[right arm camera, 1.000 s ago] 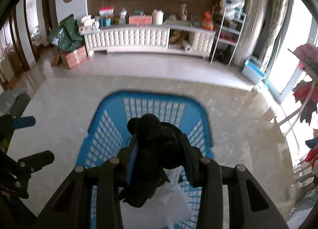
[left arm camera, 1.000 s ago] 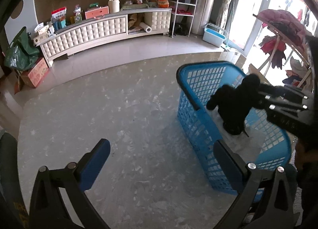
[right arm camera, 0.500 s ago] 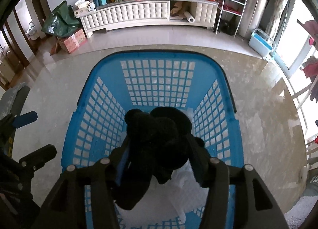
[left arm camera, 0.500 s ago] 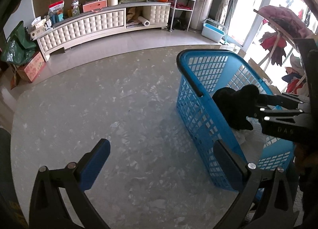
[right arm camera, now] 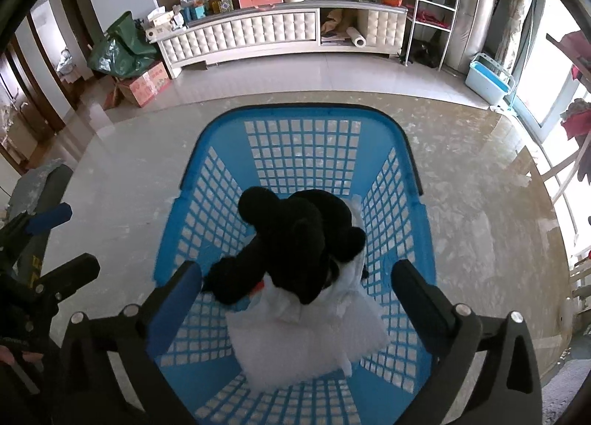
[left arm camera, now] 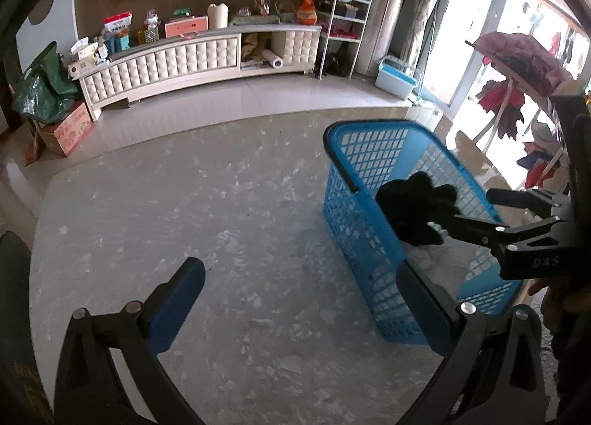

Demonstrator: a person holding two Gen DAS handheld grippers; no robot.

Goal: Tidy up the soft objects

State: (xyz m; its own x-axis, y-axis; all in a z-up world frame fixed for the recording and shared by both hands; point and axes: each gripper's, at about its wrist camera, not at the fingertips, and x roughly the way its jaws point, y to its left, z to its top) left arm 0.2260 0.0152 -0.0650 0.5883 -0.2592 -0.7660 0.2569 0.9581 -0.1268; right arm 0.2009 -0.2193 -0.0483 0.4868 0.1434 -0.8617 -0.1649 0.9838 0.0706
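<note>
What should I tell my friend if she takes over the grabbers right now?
Right gripper: jaws opening, wide apart above the blue basket, pads not pressing on the black plush toy between them.
Left gripper: open, empty, over bare floor beside the basket.
Done: the toy is in the basket, on top of something white.
Left: lift the right gripper clear; no other soft object shows on the floor.

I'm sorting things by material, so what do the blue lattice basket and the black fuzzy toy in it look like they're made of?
Blue lattice basket: apparently moulded plastic, smooth and slightly glossy, with a rigid grid of holes. Black fuzzy toy: probably plush fabric, matte and light-absorbing, with rounded, soft-looking limbs.
</note>
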